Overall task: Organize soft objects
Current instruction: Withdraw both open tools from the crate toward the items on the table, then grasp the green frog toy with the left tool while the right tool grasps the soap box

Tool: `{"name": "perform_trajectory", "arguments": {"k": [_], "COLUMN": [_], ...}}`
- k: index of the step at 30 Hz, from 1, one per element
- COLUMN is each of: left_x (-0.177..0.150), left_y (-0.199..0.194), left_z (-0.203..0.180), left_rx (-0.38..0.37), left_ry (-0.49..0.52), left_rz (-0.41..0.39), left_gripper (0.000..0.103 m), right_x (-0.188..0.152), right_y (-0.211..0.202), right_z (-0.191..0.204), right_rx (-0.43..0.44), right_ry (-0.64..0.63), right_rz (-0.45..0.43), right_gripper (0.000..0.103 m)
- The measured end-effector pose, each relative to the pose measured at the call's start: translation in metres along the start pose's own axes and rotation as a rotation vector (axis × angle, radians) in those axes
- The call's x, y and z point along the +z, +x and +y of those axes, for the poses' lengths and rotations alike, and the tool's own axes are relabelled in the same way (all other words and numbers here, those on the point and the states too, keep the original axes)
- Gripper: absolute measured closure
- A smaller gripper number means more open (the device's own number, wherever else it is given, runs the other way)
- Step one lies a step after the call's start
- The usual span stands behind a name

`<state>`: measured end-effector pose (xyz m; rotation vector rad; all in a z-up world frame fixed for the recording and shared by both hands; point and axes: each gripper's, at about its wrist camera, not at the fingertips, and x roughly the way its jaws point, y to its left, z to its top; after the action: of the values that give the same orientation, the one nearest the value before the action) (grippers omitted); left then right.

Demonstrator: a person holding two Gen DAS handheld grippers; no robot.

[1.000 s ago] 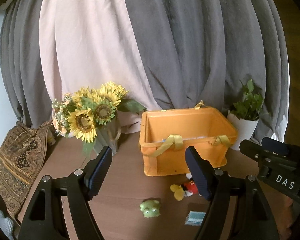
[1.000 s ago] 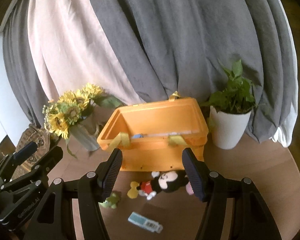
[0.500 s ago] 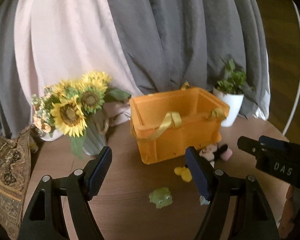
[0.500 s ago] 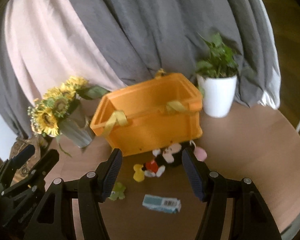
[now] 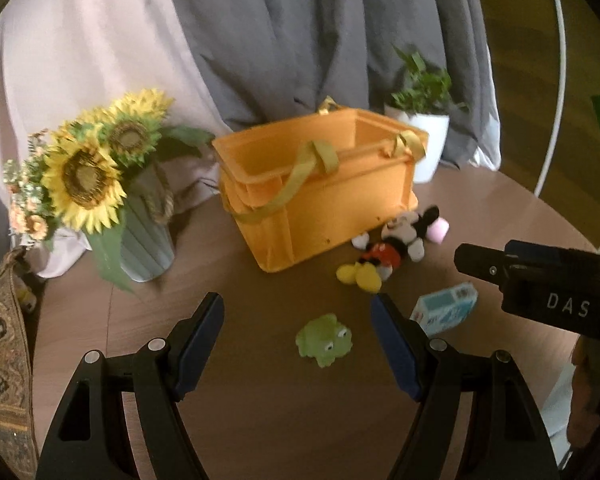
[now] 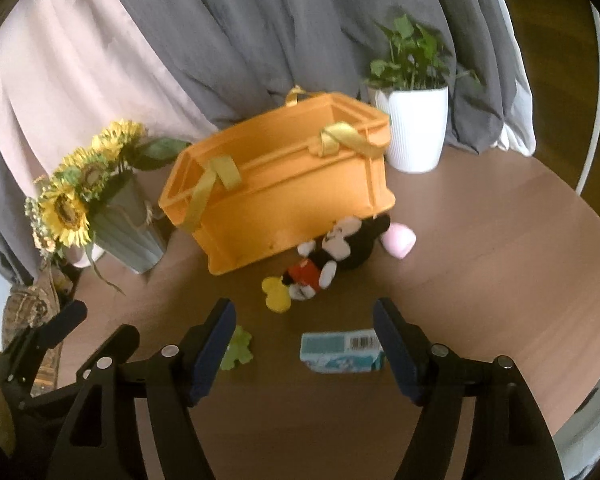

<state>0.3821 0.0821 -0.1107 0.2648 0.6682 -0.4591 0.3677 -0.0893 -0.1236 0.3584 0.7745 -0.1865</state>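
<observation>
An orange crate (image 5: 320, 196) with yellow ribbon handles stands on the round wooden table (image 5: 260, 400); it shows in the right wrist view too (image 6: 284, 196). A Mickey Mouse plush (image 5: 396, 240) (image 6: 332, 252) lies against its front. A green frog toy (image 5: 326, 340) lies between the fingers of my left gripper (image 5: 298, 332), which is open and empty above the table. My right gripper (image 6: 304, 340) is open and empty, with a blue and white carton (image 6: 342, 352) just beyond its right finger. The frog (image 6: 238, 350) peeks out behind its left finger.
A sunflower vase (image 5: 136, 232) stands left of the crate. A white potted plant (image 6: 416, 128) stands at its right rear. A small pink object (image 6: 398, 240) lies by the plush. Grey and pink curtains hang behind. A patterned cushion (image 5: 4, 360) sits at the left edge.
Both grippers have risen and tilted down toward the table, so the crate, plush, frog and carton now sit higher in view. Both stay open.
</observation>
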Motion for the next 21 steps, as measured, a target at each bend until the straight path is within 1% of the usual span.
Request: {"name": "perform_trajectory", "arguments": {"k": [4, 6, 9, 12, 15, 21], "left_x": [-0.01, -0.013, -0.017, -0.02, -0.022, -0.027], "left_y": [0.011, 0.017, 0.028, 0.04, 0.056, 0.077], "left_z": [-0.001, -0.001, -0.004, -0.007, -0.009, -0.009], "left_rx": [-0.032, -0.049, -0.077, -0.106, -0.137, -0.15], "left_ry": [0.034, 0.047, 0.073, 0.095, 0.104, 0.125], "left_rz": [0.017, 0.021, 0.027, 0.037, 0.069, 0.116], "left_gripper": [0.028, 0.028, 0.028, 0.028, 0.028, 0.028], "right_x": [-0.01, -0.014, -0.018, -0.02, -0.022, -0.026], "right_y": [0.012, 0.017, 0.026, 0.035, 0.043, 0.06], "right_z": [0.002, 0.002, 0.003, 0.0, -0.004, -0.004], "right_rx": [-0.02, -0.028, -0.058, -0.083, -0.102, -0.123], "right_ry": [-0.007, -0.011, -0.029, -0.021, -0.012, -0.022], "right_rz": [0.043, 0.06, 0.086, 0.115, 0.138, 0.193], "right_gripper": [0.03, 0.024, 0.023, 0.023, 0.023, 0.023]}}
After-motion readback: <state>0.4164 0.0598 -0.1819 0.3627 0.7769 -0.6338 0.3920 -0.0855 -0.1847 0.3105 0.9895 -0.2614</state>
